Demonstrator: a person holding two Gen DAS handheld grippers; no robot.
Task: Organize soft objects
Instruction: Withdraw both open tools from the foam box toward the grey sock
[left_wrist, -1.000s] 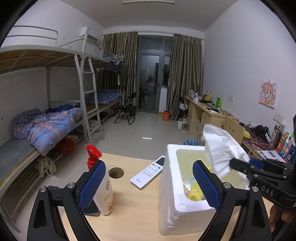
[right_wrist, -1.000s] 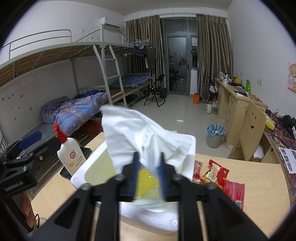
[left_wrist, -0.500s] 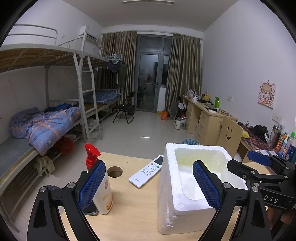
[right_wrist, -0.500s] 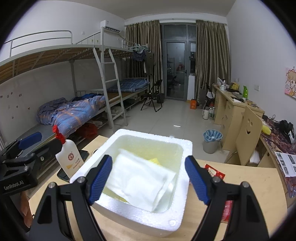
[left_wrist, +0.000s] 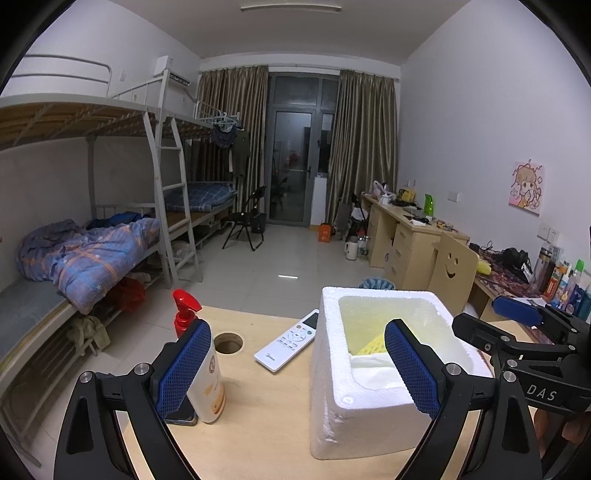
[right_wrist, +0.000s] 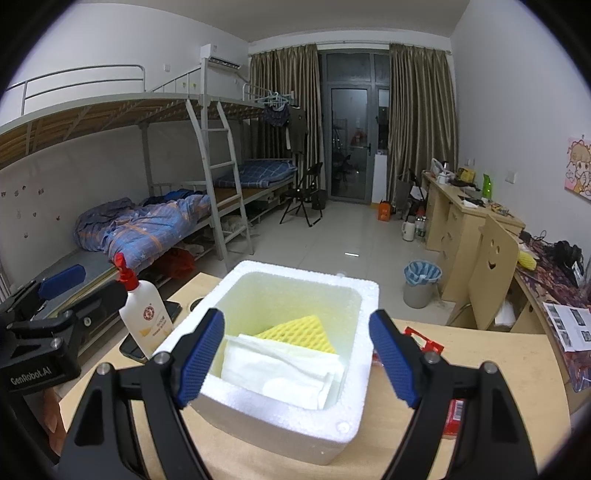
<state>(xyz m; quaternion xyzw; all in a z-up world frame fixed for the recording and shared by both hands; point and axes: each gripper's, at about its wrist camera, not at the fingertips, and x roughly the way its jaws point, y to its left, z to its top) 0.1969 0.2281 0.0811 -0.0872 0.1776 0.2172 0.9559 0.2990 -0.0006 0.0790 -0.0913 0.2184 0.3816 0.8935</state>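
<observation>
Soft objects, item one: white folded tissue sheet (right_wrist: 284, 373), lying loose inside the white foam box (right_wrist: 295, 424), near side of the cavity. Item two: yellow foam mesh sleeve (right_wrist: 299, 332), also in the box, partly under the tissue and leaning toward the far wall.

Container: foam box stands upright on the wooden counter (left_wrist: 258, 413), open top, no lid in view.

Right hand-held gripper (right_wrist: 297, 356): its jaws have just been opening and stand wide apart over the near rim of the box, nothing between the pads; the tissue lies below them, free.

Left hand-held gripper (left_wrist: 297, 369): jaws apart, empty, held level with the left wall of the box; one finger is in front of the spray bottle (left_wrist: 205, 373).

Other stock on the counter: white remote control (left_wrist: 288, 341) beside the box, dark phone (right_wrist: 135, 347) under the bottle, red snack packets (right_wrist: 424, 341) to the right of the box.

Step in hand, by judgement: release of the tissue into the box looks complete. To finish it well, lift the right hand-held gripper straight up so the pads clear the rim without snagging the tissue or tipping the light box. Whether more soft items remain outside the box cannot be told.
</observation>
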